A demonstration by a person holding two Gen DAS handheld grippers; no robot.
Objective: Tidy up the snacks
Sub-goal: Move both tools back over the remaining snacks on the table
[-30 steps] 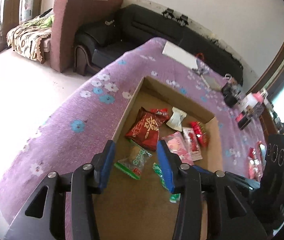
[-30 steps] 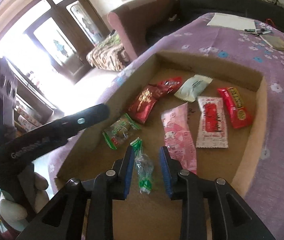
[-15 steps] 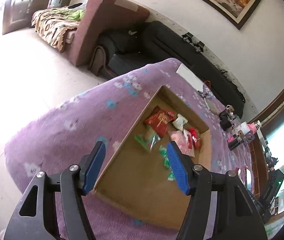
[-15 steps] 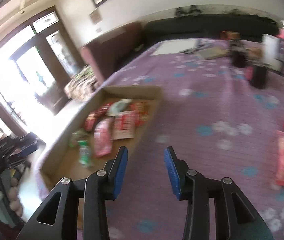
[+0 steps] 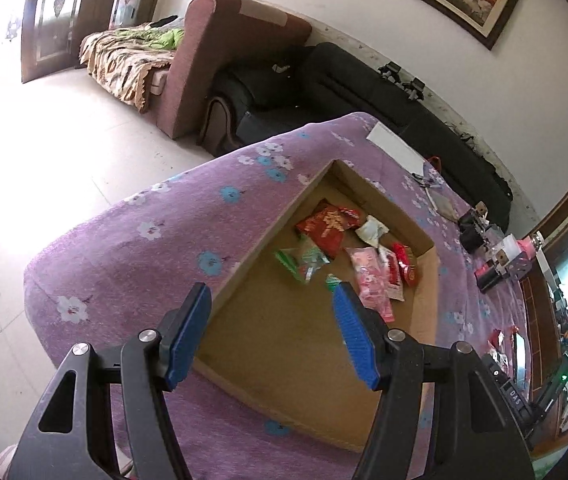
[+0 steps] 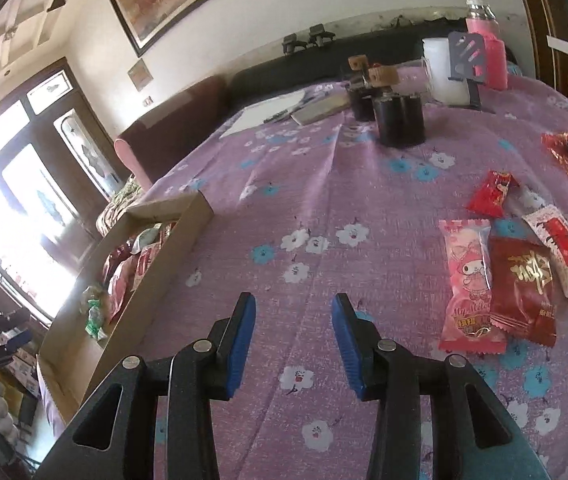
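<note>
**Both grippers empty, snacks split between box and cloth**

While its blue pads stand apart with nothing between them, the right gripper (image 6: 292,312) hangs over the bare purple flowered cloth (image 6: 324,200); its jaws have just been opening, and only the cloth shows in the gap. Off to its right, well clear of the fingers, a small heap of loose snacks lies on the cloth: a pink cartoon packet (image 6: 468,280) with a dark red packet (image 6: 522,290) overlapping its edge, a white and red packet (image 6: 560,250) just beside that, and a smaller red packet (image 6: 491,194) a little farther up. To its left sits the cardboard box (image 6: 163,248), seen side-on, with wrappers inside it.

The left gripper (image 5: 271,304) is likewise released and carries nothing; its jaws have just been opening too. It hovers over the near corner of the same cardboard box (image 5: 424,280), looking down into it. On the box floor, beyond the pads and not touching them, lie a green packet (image 5: 304,260), a red packet (image 5: 326,226), a white packet (image 5: 371,230), a pink packet (image 5: 372,276) and a narrow red one (image 5: 406,264), gathered toward the far end. Dark cylindrical containers (image 6: 400,120) and a pink bottle (image 6: 484,52) stand at the far side of the cloth.
</note>
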